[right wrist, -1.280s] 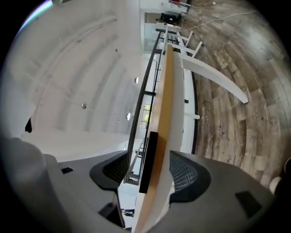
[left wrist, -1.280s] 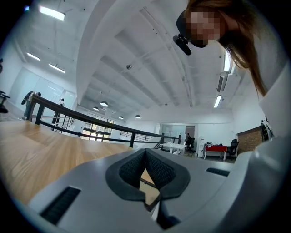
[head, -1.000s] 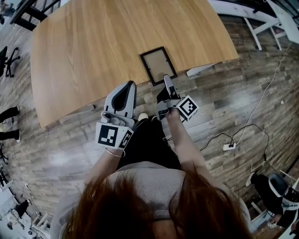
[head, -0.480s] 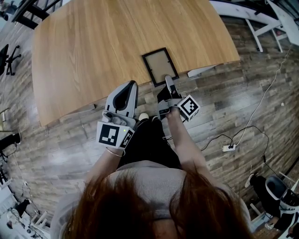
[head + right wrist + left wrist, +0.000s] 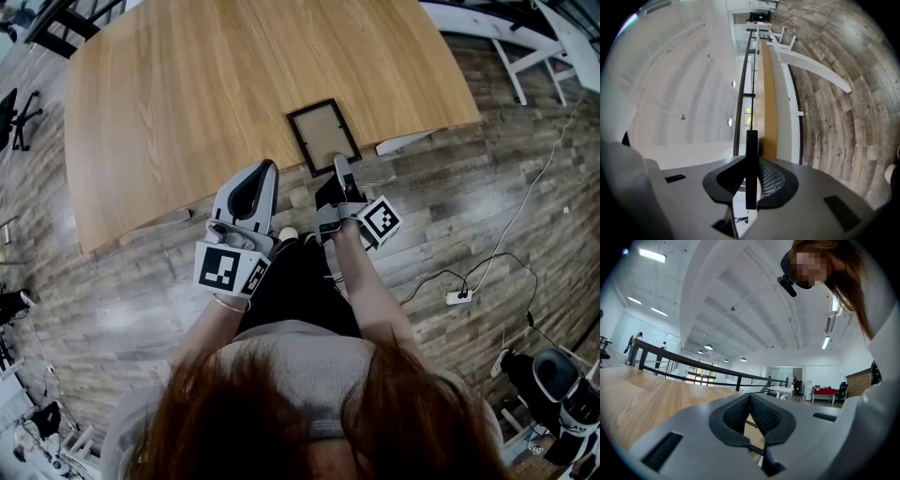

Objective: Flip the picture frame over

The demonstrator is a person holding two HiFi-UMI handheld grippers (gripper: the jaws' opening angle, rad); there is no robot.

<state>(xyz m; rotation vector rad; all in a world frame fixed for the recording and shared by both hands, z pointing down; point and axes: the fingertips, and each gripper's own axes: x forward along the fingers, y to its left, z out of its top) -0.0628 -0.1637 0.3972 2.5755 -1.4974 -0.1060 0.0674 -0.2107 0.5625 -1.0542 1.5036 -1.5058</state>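
Observation:
A small black picture frame (image 5: 323, 136) lies flat on the wooden table (image 5: 187, 94), close to its near edge. My right gripper (image 5: 339, 161) reaches level over that edge onto the frame's near side. In the right gripper view the frame's thin black edge (image 5: 751, 154) stands between the two pads; the jaws have just been closing and now press on it. My left gripper (image 5: 266, 169) hovers at the table's edge, left of the frame and apart from it. Its pads (image 5: 761, 414) meet at the tips with nothing between them.
Wood-plank floor surrounds the table. A white cable and power strip (image 5: 459, 294) lie on the floor at the right. White table legs (image 5: 525, 47) stand at the upper right, and an office chair (image 5: 14, 117) at the far left.
The right gripper has crept slightly further onto the frame's near edge. The left gripper has stayed where it was.

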